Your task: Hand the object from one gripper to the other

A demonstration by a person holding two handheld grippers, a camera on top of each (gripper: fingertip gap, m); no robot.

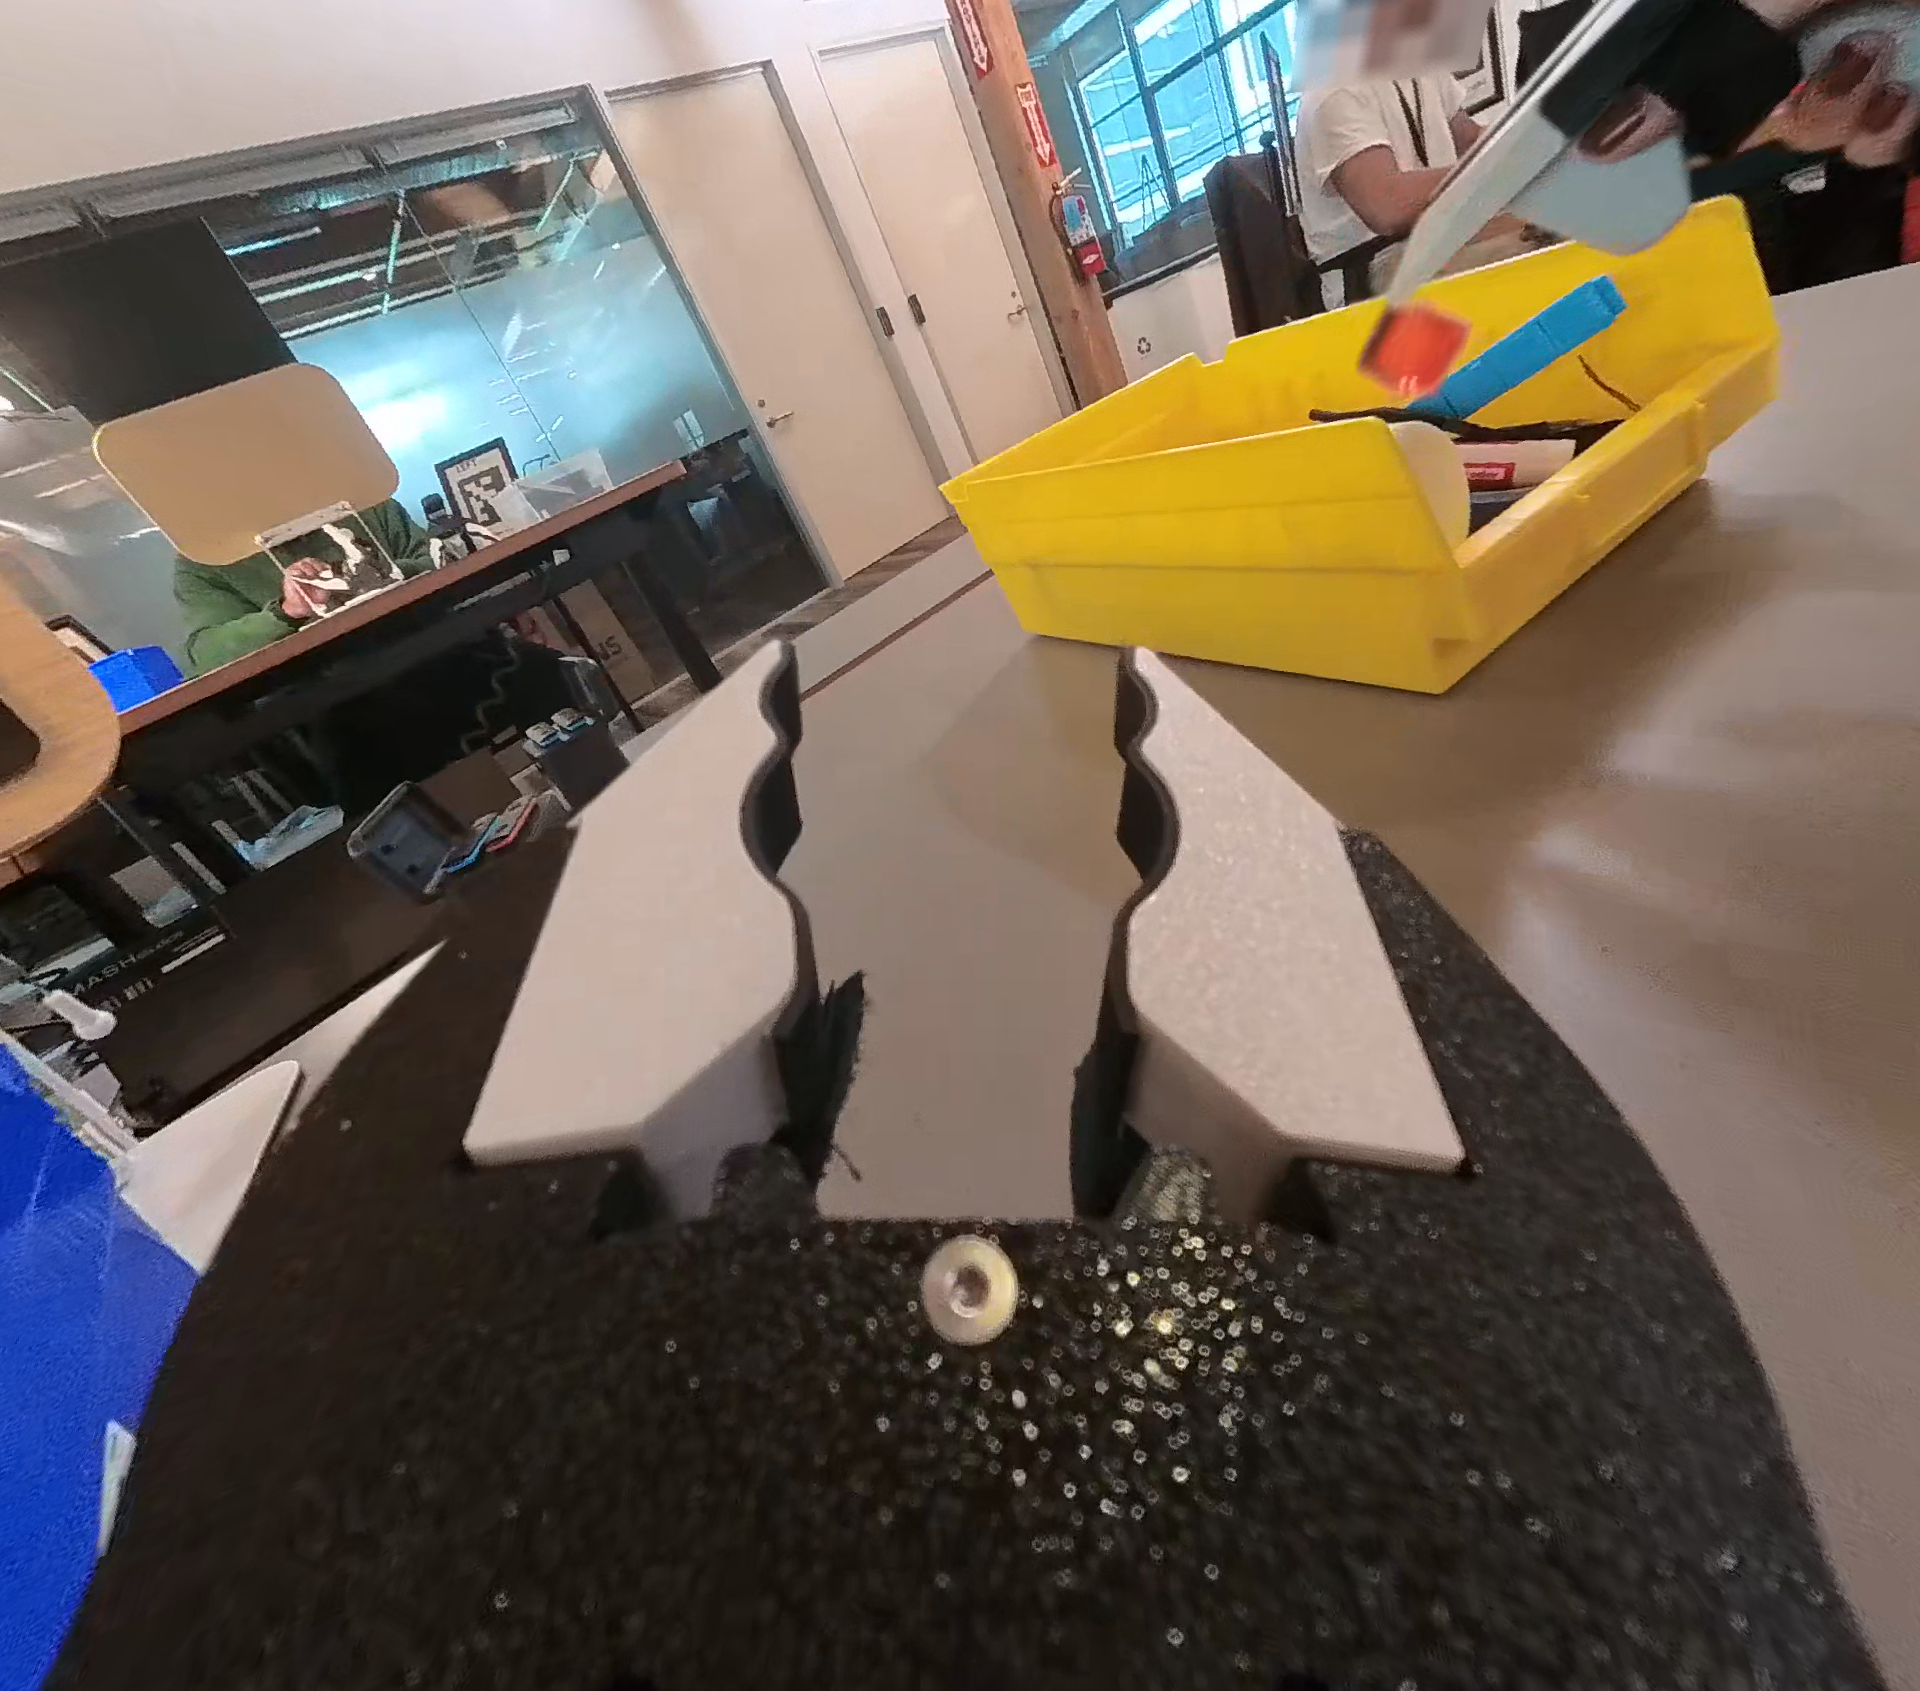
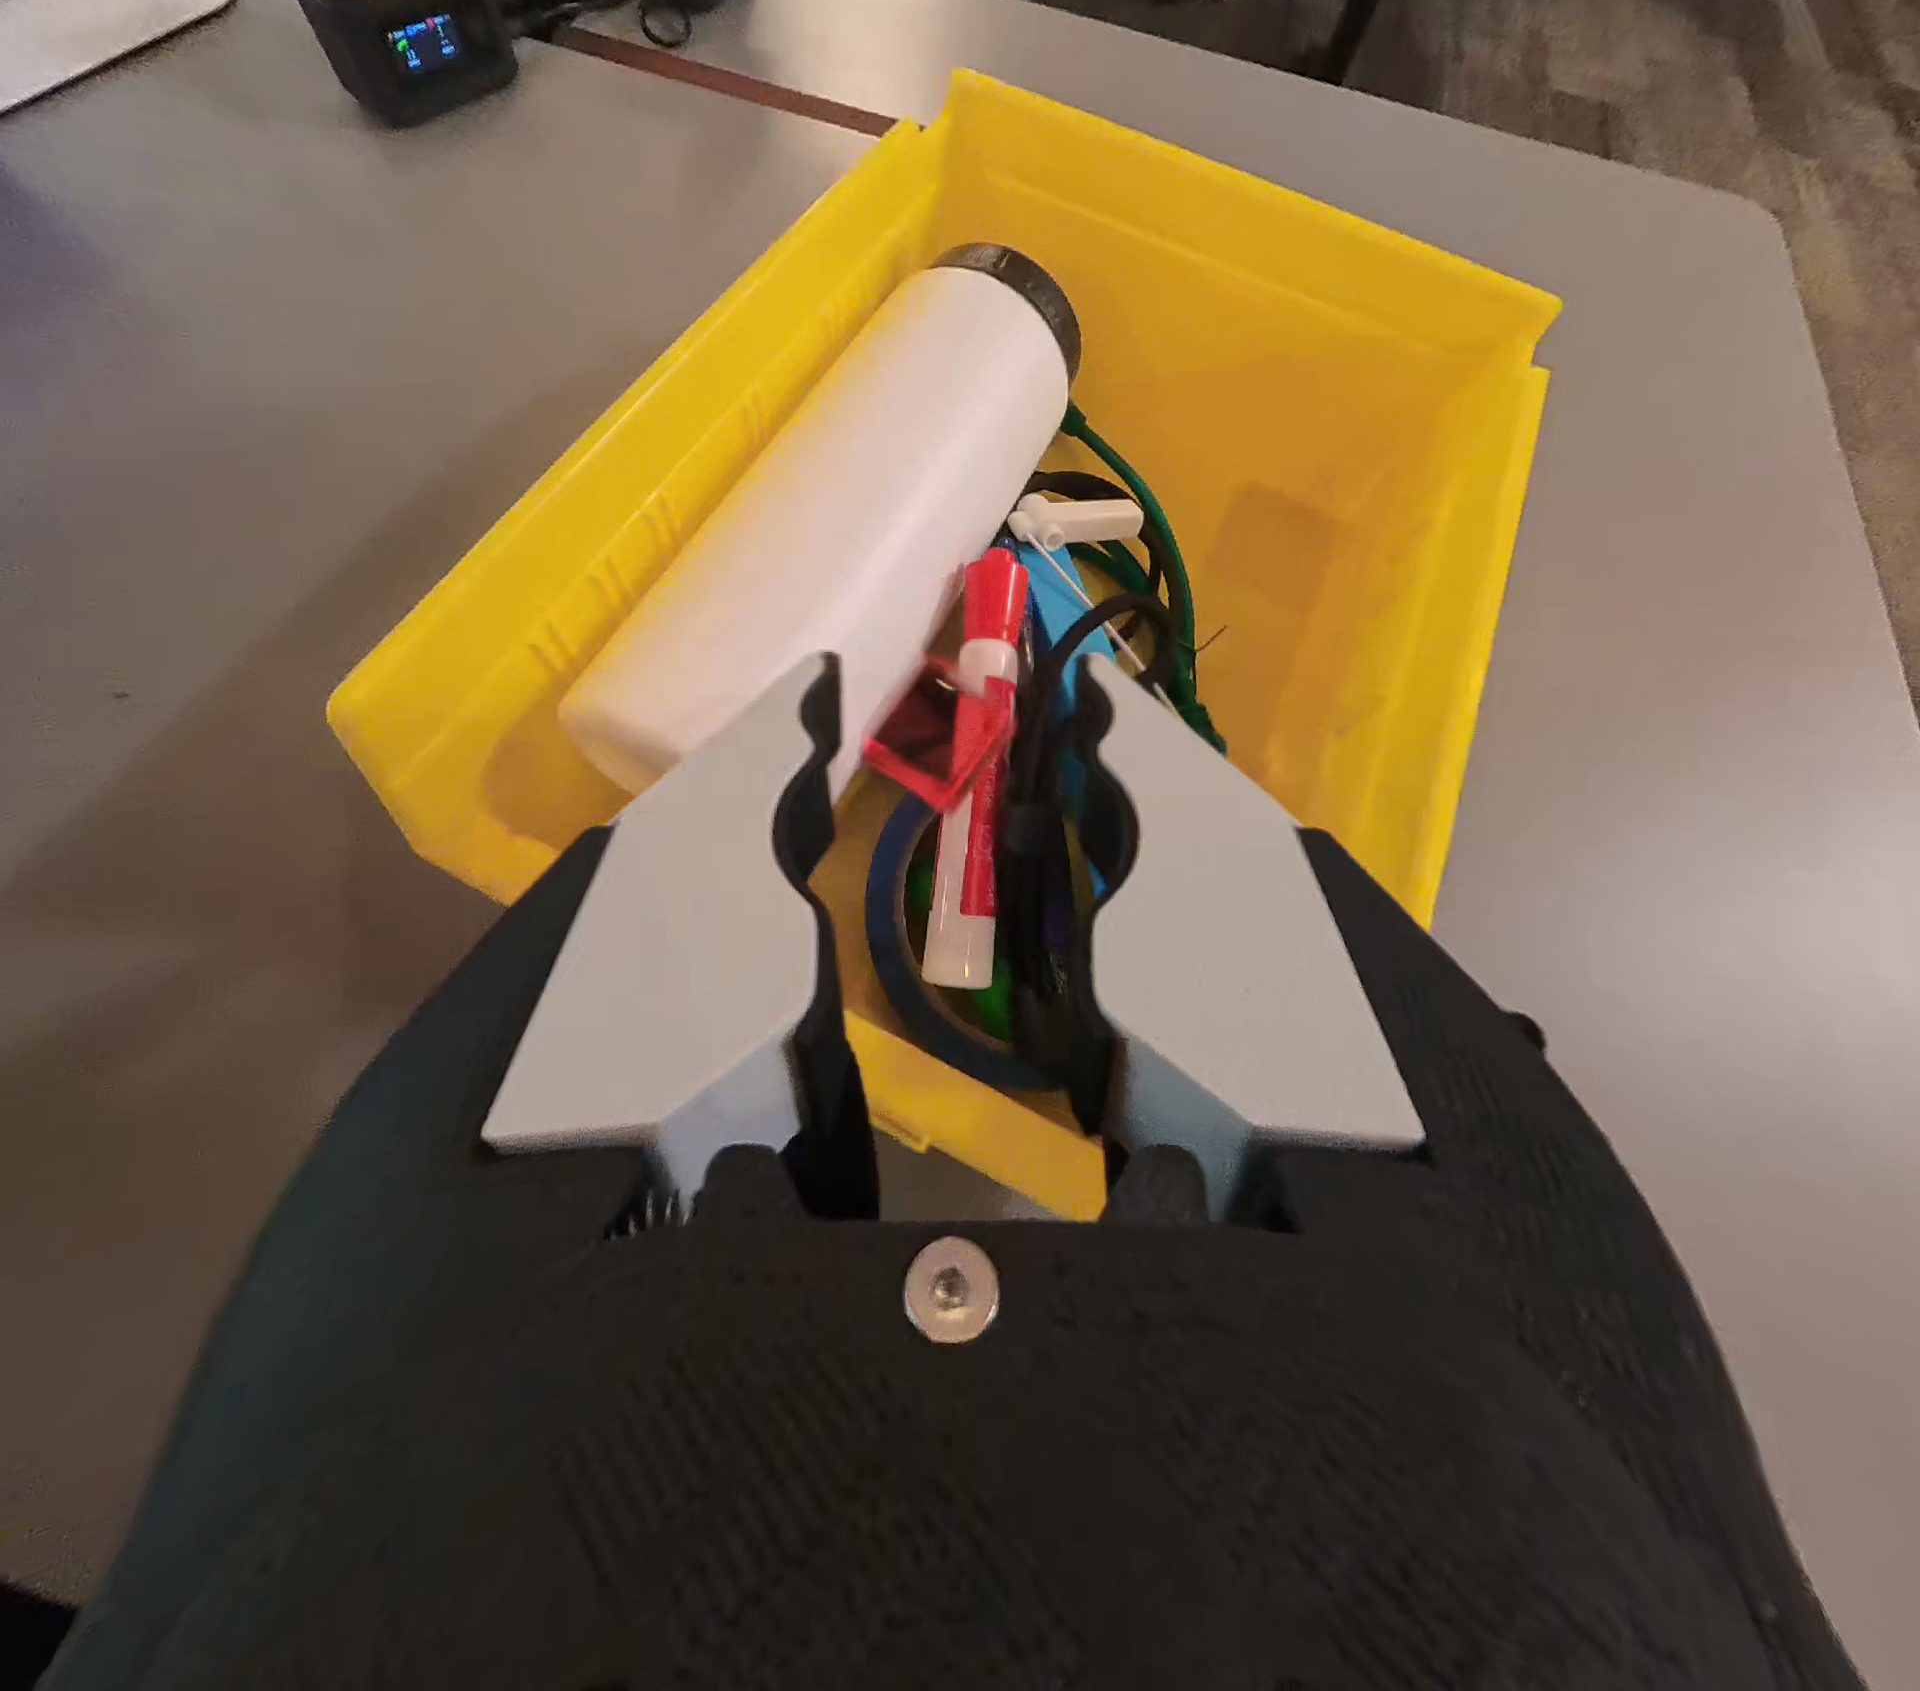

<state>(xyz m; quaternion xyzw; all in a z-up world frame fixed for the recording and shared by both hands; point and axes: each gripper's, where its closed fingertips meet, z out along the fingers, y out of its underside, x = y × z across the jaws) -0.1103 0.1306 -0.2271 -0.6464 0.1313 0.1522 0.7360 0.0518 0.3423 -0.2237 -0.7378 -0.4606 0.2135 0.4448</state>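
Observation:
A yellow bin stands on the grey table and also shows in the left wrist view. My right gripper hovers over its near end with jaws apart. A small clear red plate sits at the left fingertip, short of the right finger. In the left wrist view that plate shows at the right gripper's tip, above the bin. I cannot tell if it touches. My left gripper is open and empty, low over the table, short of the bin.
The bin holds a white bottle, a red-and-white marker, a blue tape roll, a blue block and green and black cables. A black device with a small screen stands far left. The table edge runs at right.

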